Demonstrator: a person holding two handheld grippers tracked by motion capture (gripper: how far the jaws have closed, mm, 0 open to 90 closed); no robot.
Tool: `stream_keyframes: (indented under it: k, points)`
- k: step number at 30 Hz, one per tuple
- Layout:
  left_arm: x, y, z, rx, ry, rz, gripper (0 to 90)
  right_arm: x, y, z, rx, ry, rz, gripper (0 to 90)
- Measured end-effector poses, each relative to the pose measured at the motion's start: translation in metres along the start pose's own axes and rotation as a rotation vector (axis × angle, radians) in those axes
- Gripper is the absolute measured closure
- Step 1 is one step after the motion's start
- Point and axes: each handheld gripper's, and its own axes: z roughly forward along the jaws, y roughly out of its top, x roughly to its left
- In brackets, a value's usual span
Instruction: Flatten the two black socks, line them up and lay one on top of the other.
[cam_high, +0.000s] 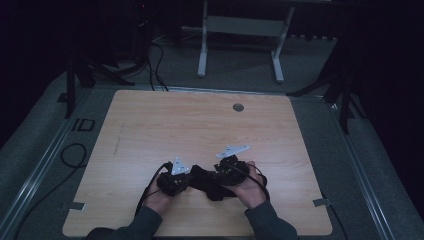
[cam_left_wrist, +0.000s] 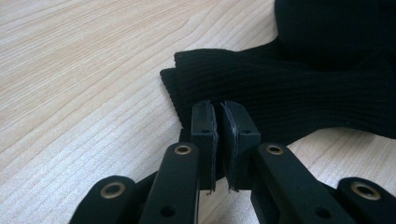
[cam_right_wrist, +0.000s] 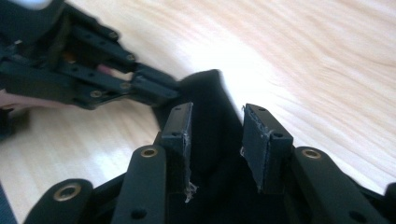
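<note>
Now black knit cloth (cam_right_wrist: 212, 140) between parted right claw (cam_right_wrist: 217, 135), left claw (cam_left_wrist: 219, 135) pinching edge

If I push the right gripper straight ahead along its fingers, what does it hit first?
Most likely the black knit cloth, which already lies between the open fingers of the right gripper. Just beyond, the left gripper pinches its edge; depth is unclear.

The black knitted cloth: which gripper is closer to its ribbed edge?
Left. The left gripper is pinched on the black knitted cloth at its ribbed edge. The right gripper is open, with the cloth's other part between its jaws.
</note>
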Motion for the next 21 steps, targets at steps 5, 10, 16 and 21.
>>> stream_keyframes:
  k: [5, 10, 16, 21]
  points:
    - [0.0, 0.0, 0.0, -0.002, 0.002, -0.001, 84.1, -0.018, -0.007, -0.012, -0.013, -0.042, 0.055, 63.2]
    - [0.0, 0.0, 0.0, -0.002, 0.003, -0.001, 84.1, -0.039, -0.018, -0.02, -0.011, -0.086, 0.121, 63.7]
    - [-0.001, 0.0, 0.0, 0.0, 0.005, -0.001, 84.0, -0.065, -0.037, -0.013, 0.027, -0.126, 0.216, 66.7]
    - [-0.001, 0.0, 0.0, 0.0, 0.006, 0.0, 84.0, -0.078, -0.049, -0.002, 0.077, -0.173, 0.262, 68.4]
